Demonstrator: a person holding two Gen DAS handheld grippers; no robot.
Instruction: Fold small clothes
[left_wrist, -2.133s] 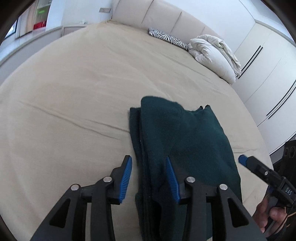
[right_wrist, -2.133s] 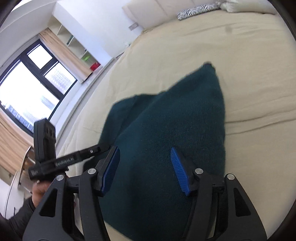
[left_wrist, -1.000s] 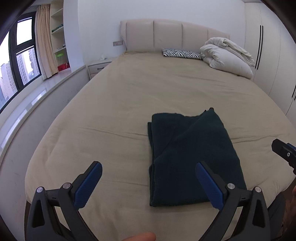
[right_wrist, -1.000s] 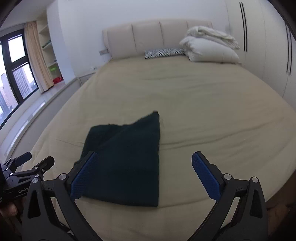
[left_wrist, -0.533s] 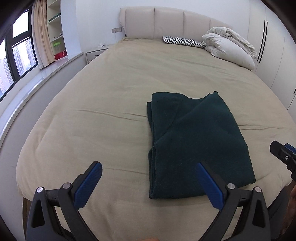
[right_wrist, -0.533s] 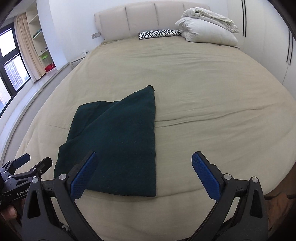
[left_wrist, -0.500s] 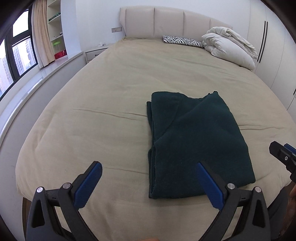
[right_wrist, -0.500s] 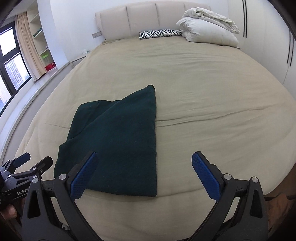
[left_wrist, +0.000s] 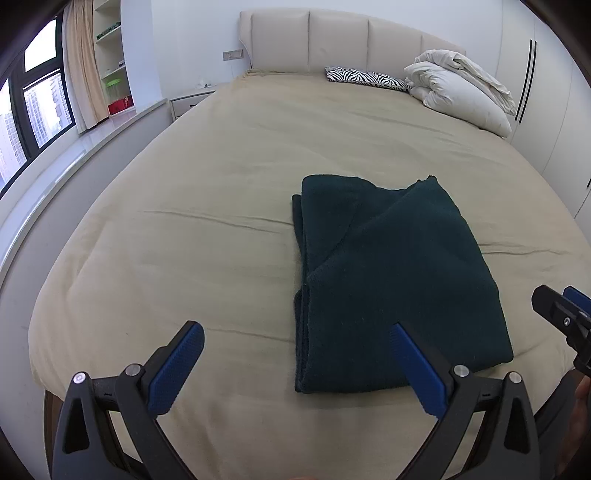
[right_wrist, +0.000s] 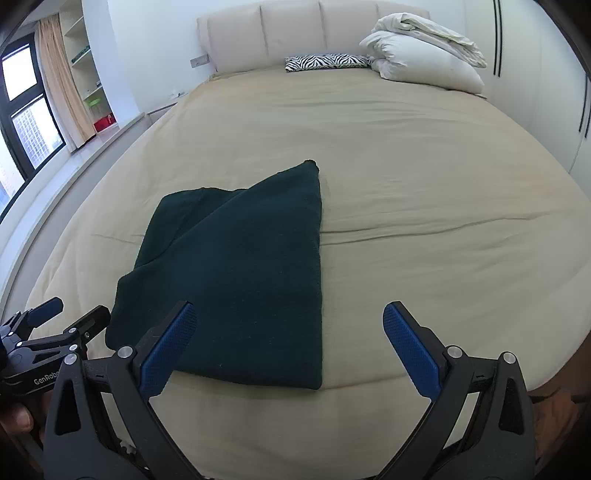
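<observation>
A dark green garment (left_wrist: 388, 280) lies folded into a rough rectangle near the foot of a beige bed (left_wrist: 221, 177); it also shows in the right wrist view (right_wrist: 240, 273). My left gripper (left_wrist: 295, 354) is wide open and empty, held back above the bed's near edge, left of the garment's near end. My right gripper (right_wrist: 288, 339) is wide open and empty, held back over the garment's near right corner. Each gripper shows at the edge of the other's view: the right one (left_wrist: 561, 314), the left one (right_wrist: 55, 325).
White pillows (left_wrist: 458, 92) and a zebra-print cushion (left_wrist: 365, 77) lie at the headboard (left_wrist: 332, 40). A window ledge (left_wrist: 74, 147) runs along the left; wardrobe doors (left_wrist: 546, 92) stand on the right. A nightstand (left_wrist: 188, 101) sits at the far left corner.
Both grippers have opened wide and pulled back from the garment, which now lies folded and free on the bed. In the last half second almost nothing has moved.
</observation>
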